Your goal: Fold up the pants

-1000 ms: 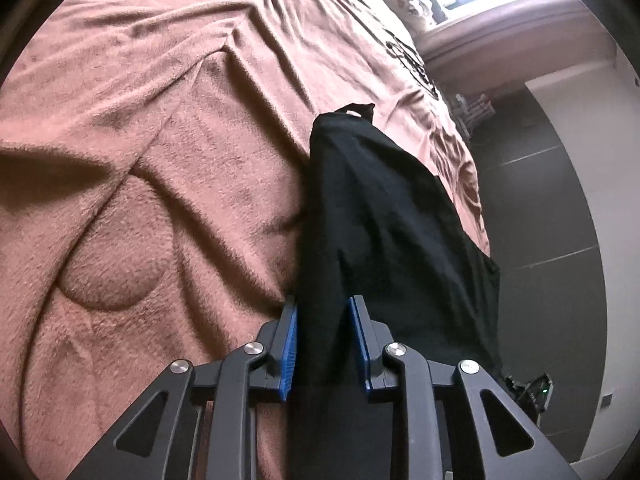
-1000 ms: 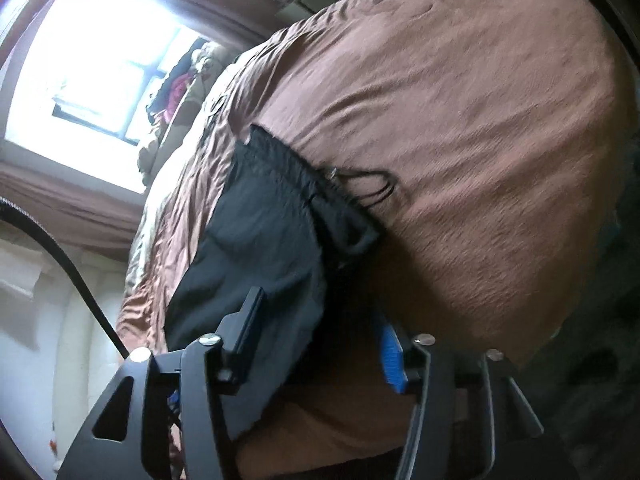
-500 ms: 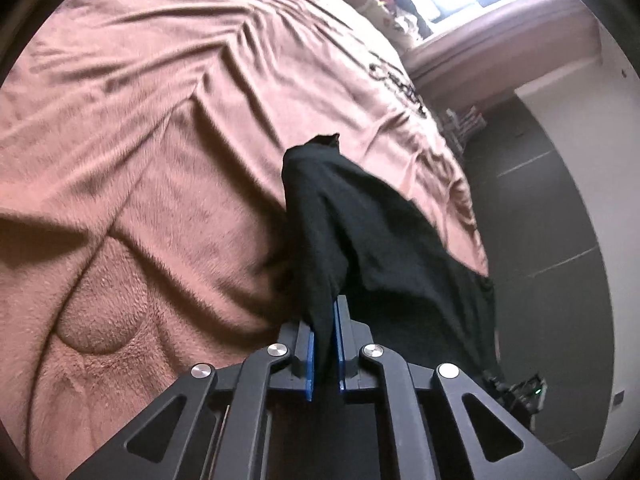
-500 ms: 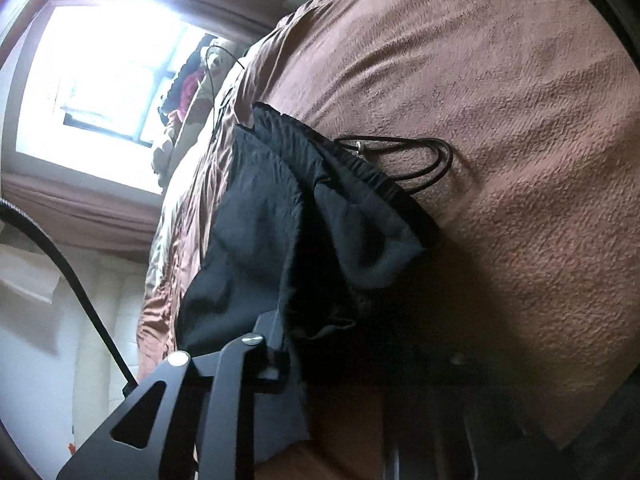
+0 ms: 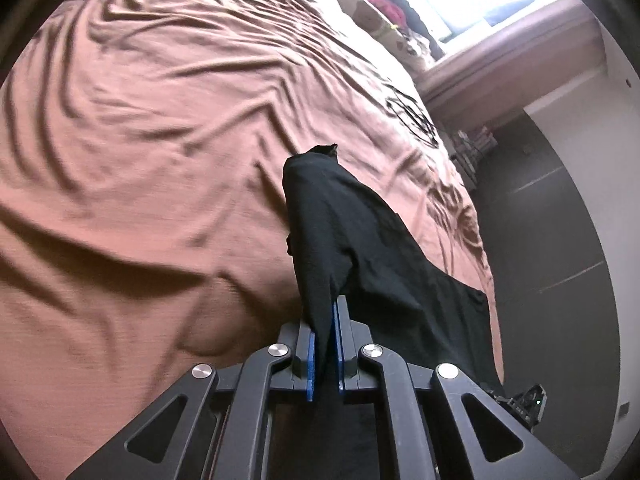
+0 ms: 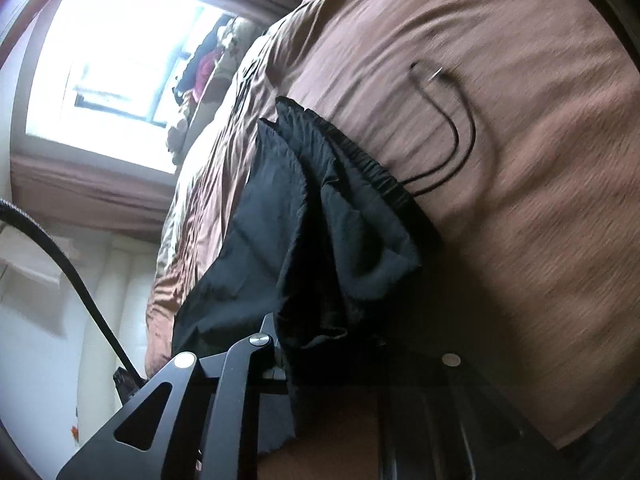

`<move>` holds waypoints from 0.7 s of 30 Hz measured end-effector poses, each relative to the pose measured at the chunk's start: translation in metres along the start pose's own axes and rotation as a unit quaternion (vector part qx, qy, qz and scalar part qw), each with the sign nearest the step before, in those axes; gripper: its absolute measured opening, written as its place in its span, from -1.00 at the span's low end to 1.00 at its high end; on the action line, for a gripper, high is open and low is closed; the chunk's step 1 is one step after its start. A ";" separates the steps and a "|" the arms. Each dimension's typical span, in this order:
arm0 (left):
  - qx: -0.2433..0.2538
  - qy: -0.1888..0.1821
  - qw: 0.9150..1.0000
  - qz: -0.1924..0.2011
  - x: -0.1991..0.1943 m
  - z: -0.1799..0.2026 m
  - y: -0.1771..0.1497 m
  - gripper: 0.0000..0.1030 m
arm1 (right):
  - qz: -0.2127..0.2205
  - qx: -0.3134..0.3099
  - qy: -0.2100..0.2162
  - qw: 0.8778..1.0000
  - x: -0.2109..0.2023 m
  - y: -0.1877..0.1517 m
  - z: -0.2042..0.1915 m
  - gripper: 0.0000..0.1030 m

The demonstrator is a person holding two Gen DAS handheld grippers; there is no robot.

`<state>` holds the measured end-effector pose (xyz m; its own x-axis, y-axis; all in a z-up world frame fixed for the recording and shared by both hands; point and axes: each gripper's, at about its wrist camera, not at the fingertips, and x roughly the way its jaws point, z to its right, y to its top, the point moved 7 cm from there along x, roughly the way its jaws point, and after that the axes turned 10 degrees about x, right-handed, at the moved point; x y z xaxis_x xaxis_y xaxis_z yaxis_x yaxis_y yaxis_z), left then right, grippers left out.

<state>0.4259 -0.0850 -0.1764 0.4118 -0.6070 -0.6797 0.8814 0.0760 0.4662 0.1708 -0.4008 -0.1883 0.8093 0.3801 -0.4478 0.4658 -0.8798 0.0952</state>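
Note:
Black pants (image 5: 360, 240) lie along the edge of a brown blanket (image 5: 160, 160) on a bed. My left gripper (image 5: 326, 312) is shut on a fold of their fabric, which rises in a ridge from the blue pads (image 5: 311, 354). In the right wrist view the waist end of the pants (image 6: 288, 240) is bunched up, and my right gripper (image 6: 316, 340) is shut on it. The cloth drapes over the jaws and hides the tips. The black drawstring (image 6: 456, 140) trails in a loop over the blanket (image 6: 520, 120).
A bright window (image 6: 112, 60) with a heap of clothes (image 6: 204, 68) on its sill lies beyond the bed. Dark floor (image 5: 560, 240) runs along the bed's edge. A black cable (image 6: 80, 280) hangs beside the right gripper. The blanket carries a black print (image 5: 412, 116).
Both grippers closed on the pants. The left one lifted its fold off the blanket. The right one drew the waist end along, and the drawstring now lies stretched out.

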 end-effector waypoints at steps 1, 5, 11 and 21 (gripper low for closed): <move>-0.005 0.003 1.000 0.001 -0.006 -0.007 -0.001 -0.85 | -0.004 -0.001 0.002 1.000 0.005 -0.002 -0.003 -0.75; -0.020 0.011 1.000 0.009 -0.030 -0.035 0.001 -0.85 | -0.018 -0.008 0.001 1.000 0.022 -0.016 -0.014 -0.75; -0.037 0.019 0.999 0.018 -0.061 -0.074 0.003 -0.85 | -0.033 -0.015 -0.006 0.999 0.040 -0.032 -0.030 -0.75; -0.061 0.035 0.997 0.031 -0.108 -0.138 0.003 -0.85 | -0.055 -0.036 -0.023 0.998 0.082 -0.055 -0.056 -0.76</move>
<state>0.4158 0.0897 -0.1802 0.4780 -0.5416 -0.6915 0.8734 0.2095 0.4397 0.2320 -0.3048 -0.1803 0.7351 0.4584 -0.4994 0.5772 -0.8097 0.1063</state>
